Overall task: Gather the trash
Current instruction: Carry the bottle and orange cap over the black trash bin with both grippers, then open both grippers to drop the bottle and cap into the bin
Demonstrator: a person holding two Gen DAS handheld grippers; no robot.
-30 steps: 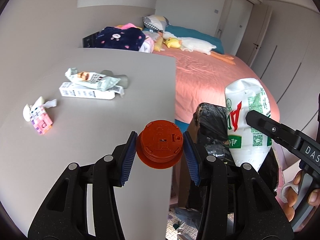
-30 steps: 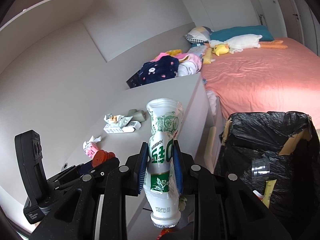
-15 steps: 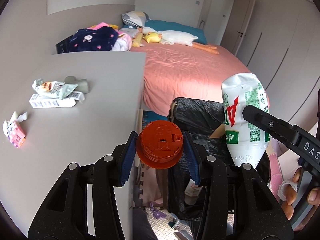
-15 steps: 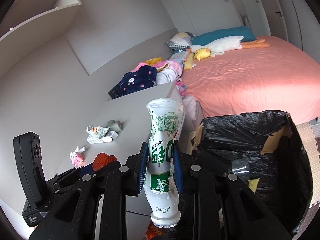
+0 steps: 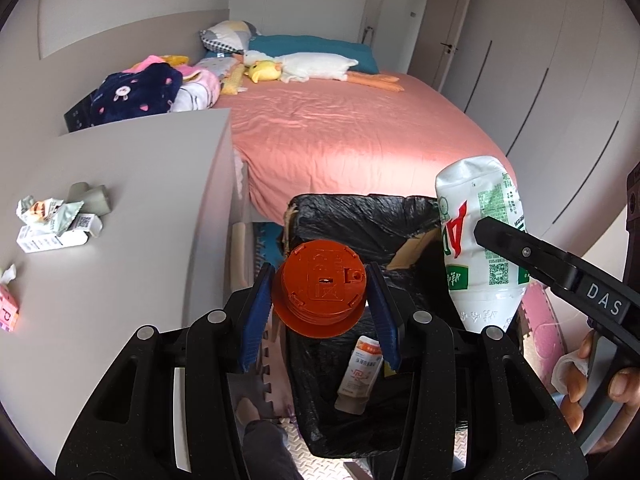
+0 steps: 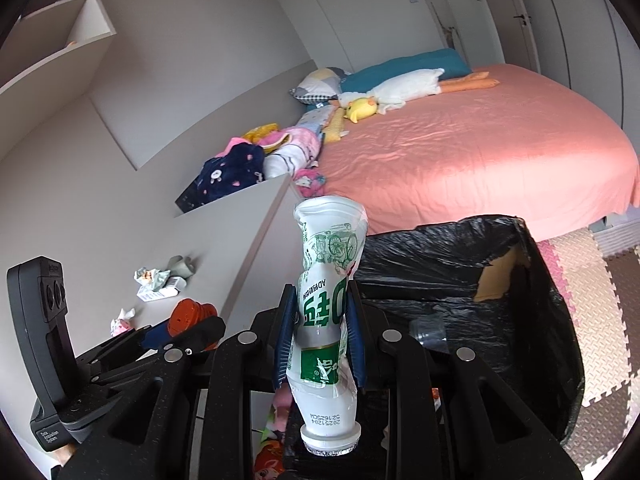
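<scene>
My left gripper (image 5: pixel 318 304) is shut on a round orange lid-like piece (image 5: pixel 320 290), held over the near left edge of the black-lined trash box (image 5: pixel 360 220). My right gripper (image 6: pixel 318 336) is shut on a crushed white bottle with green print (image 6: pixel 326 300), mouth end pointing down, at the box's left rim (image 6: pixel 440 240). The same bottle (image 5: pixel 480 232) shows at the right of the left wrist view, above the box. Inside the box lie a small orange-and-white carton (image 5: pixel 360 372) and a clear plastic cup (image 6: pixel 428 330).
A grey desk (image 5: pixel 140 220) at the left still carries crumpled wrappers and a white carton (image 5: pixel 56 220) and a pink scrap (image 5: pixel 6 312). A pink-covered bed (image 5: pixel 352 136) with plush toys and clothes lies beyond. Foam floor mats (image 6: pixel 592 280) surround the box.
Both grippers have swung right from over the desk to over the trash box, still holding the orange piece and the bottle. The desk has slid to the left of both views.
</scene>
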